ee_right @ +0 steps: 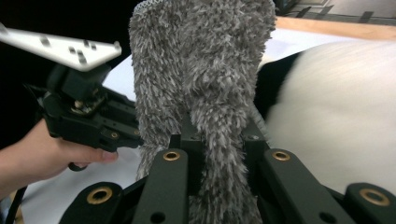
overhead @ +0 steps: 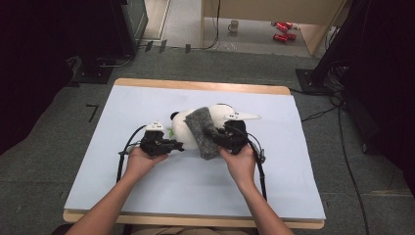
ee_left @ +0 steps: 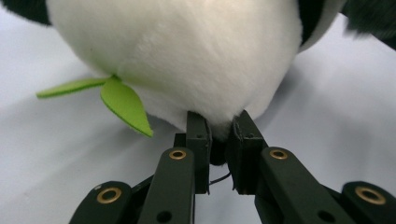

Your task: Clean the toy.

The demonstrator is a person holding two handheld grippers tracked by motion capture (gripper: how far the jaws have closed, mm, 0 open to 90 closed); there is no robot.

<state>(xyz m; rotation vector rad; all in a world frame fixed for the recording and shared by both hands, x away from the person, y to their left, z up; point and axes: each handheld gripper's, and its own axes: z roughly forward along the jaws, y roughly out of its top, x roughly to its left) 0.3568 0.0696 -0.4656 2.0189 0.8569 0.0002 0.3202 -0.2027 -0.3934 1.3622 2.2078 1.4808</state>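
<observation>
My left gripper [ee_left: 219, 133] pinches a narrow fold of the panda's [ee_left: 187, 51] white plush, beside its green leaf [ee_left: 123, 102]. My right gripper [ee_right: 219, 135] is clamped on the grey cloth [ee_right: 201, 60], draped against the panda mid-table [overhead: 195, 181].

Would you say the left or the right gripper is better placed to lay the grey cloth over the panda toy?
Probably right: the right gripper pinches the grey cloth beside the panda toy; the left gripper grips the toy's plush.
</observation>
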